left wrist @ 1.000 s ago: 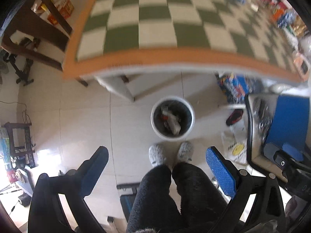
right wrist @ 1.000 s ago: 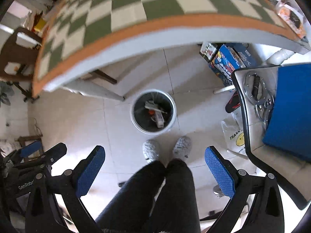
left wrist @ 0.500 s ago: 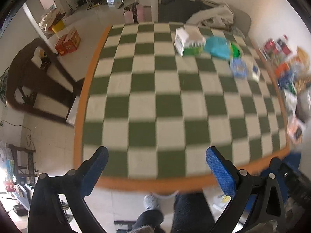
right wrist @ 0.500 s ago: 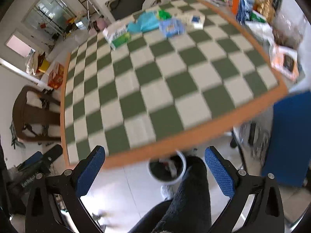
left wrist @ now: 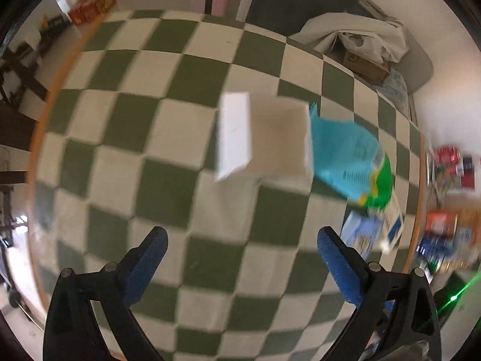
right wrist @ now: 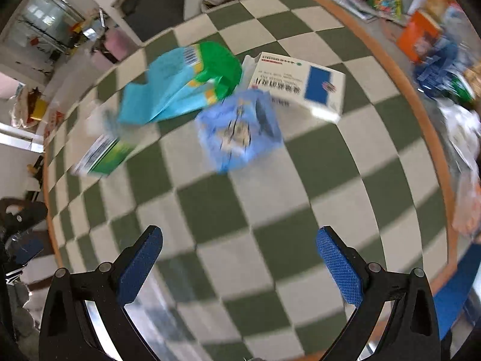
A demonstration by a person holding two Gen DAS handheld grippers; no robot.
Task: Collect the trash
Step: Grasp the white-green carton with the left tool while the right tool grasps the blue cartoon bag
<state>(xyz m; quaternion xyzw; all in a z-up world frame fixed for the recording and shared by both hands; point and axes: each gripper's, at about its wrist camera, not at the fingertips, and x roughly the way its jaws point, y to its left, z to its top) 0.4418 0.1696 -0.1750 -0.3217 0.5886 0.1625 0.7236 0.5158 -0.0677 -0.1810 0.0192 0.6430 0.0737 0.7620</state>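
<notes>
Trash lies on the green-and-white checkered table (left wrist: 210,258). In the left wrist view a white carton (left wrist: 261,138) lies ahead of my open, empty left gripper (left wrist: 240,255), with a cyan-and-green bag (left wrist: 351,162) to its right and a blue pack (left wrist: 363,234) near the right finger. In the right wrist view my open, empty right gripper (right wrist: 240,255) hovers above the table (right wrist: 270,240). Ahead of it lie a crumpled blue pack (right wrist: 240,129), the cyan-and-green bag (right wrist: 186,84), a white-and-blue medicine box (right wrist: 300,84) and a green-and-white carton (right wrist: 102,156) at the left.
Snack packets and bags crowd the table's right edge (right wrist: 436,69) (left wrist: 448,219). A chair with white cloth and a cardboard box (left wrist: 366,45) stands behind the table. A dark wooden chair (left wrist: 15,90) stands at the left.
Both grippers have swung up from the floor bin, over the table edge, and forward toward the trash at the far side. Both stay open and empty.
</notes>
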